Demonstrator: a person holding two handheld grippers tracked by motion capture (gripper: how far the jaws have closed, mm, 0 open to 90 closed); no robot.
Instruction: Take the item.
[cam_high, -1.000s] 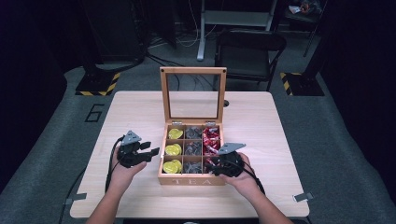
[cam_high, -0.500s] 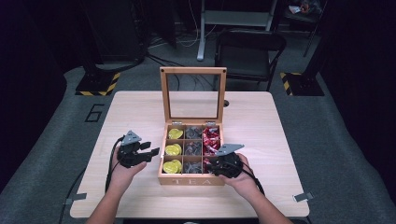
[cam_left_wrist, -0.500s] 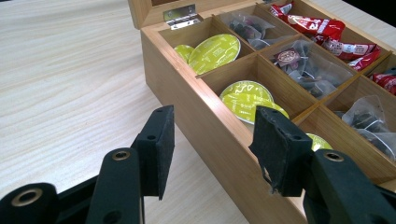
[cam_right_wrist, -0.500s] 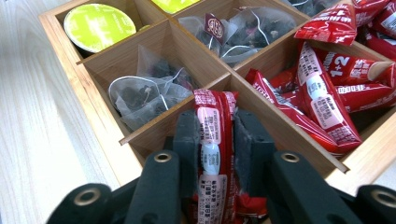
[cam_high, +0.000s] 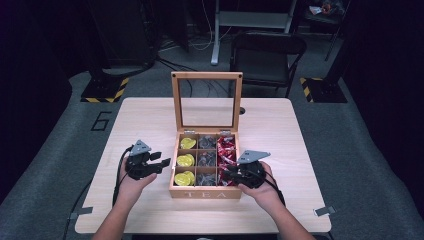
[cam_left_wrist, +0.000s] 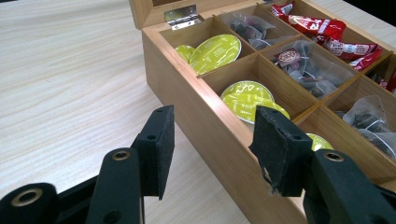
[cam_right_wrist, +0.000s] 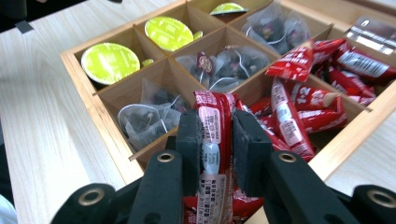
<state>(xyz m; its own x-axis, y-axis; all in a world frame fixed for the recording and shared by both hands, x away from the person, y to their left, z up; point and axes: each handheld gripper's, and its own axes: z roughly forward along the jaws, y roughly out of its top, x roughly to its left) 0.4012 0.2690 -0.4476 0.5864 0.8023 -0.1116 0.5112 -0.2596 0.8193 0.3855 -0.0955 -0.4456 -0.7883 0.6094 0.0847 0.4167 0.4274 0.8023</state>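
Observation:
A wooden tea box (cam_high: 205, 192) stands open at the table's near middle, its glass lid upright. Yellow-green capsules (cam_left_wrist: 215, 52) fill its left column, clear tea bags (cam_right_wrist: 223, 65) the middle one, and red packets (cam_right_wrist: 299, 105) the right one. My right gripper (cam_right_wrist: 214, 140) is over the near right compartment, shut on one red packet (cam_right_wrist: 211, 116) that stands upright between its pads. In the high view the right gripper (cam_high: 226, 172) is at the box's right front corner. My left gripper (cam_left_wrist: 212, 140) is open, holds nothing, and straddles the box's left wall (cam_left_wrist: 187, 93).
The box sits on a light wooden table (cam_high: 280, 130) with bare surface to either side and behind. A black chair (cam_high: 267, 50) stands beyond the far edge. Cables trail from both grippers toward the near edge.
The right gripper has edged slightly toward the box's right column. The left hand and the box have stayed where they were.

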